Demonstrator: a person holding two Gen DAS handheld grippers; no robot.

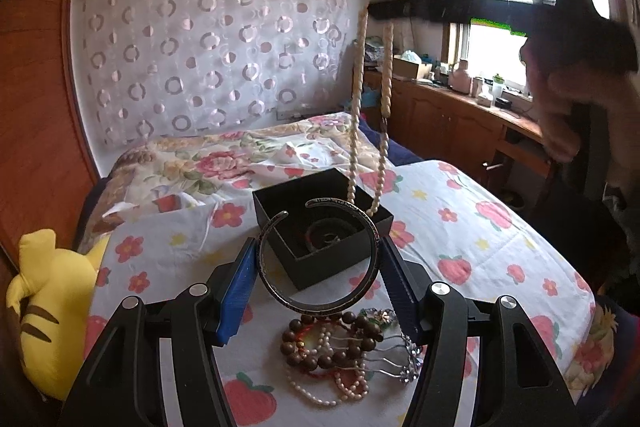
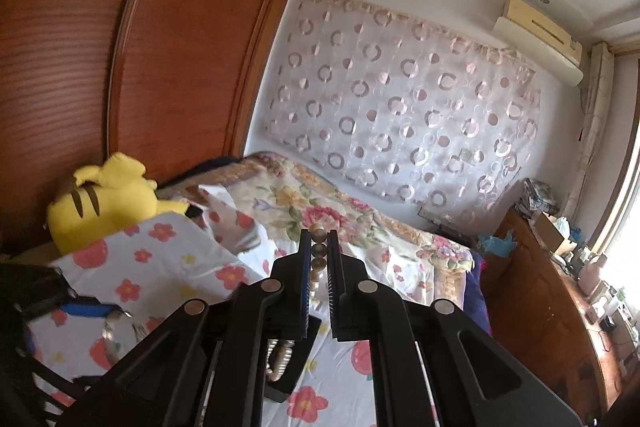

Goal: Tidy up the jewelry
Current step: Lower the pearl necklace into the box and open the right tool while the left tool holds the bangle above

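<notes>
Nearest in the left wrist view, a tangle of jewelry [image 1: 348,359] lies on the strawberry-print sheet [image 1: 460,227]: dark wooden bead bracelets, small pink pearl strands and a silver hair comb with a jeweled end at the right. Just above the pile, the left gripper [image 1: 318,267] stands partly open with its blue pads pressed on the two sides of a dark metal cuff bangle [image 1: 320,255], which stands upright between them with its gap turned to the far side. Right behind the bangle sits an open black jewelry box [image 1: 320,223], holding something dark and coiled that is too dim to name. A long cream bead necklace [image 1: 356,115] hangs in a loop over the box, its lower end near the box's far right corner, its top pinched in the right gripper [image 1: 374,11], which shows blurred at the upper right with a hand [image 1: 568,115] behind it. In the right wrist view, the right gripper's jaws are almost closed, with a few beads wedged between the pads. A yellow plush toy [image 1: 48,315] rests at the near left edge of the bed. Farther off lie a floral quilt [image 1: 224,155], then a circle-patterned curtain [image 1: 208,47] on the far wall.
</notes>
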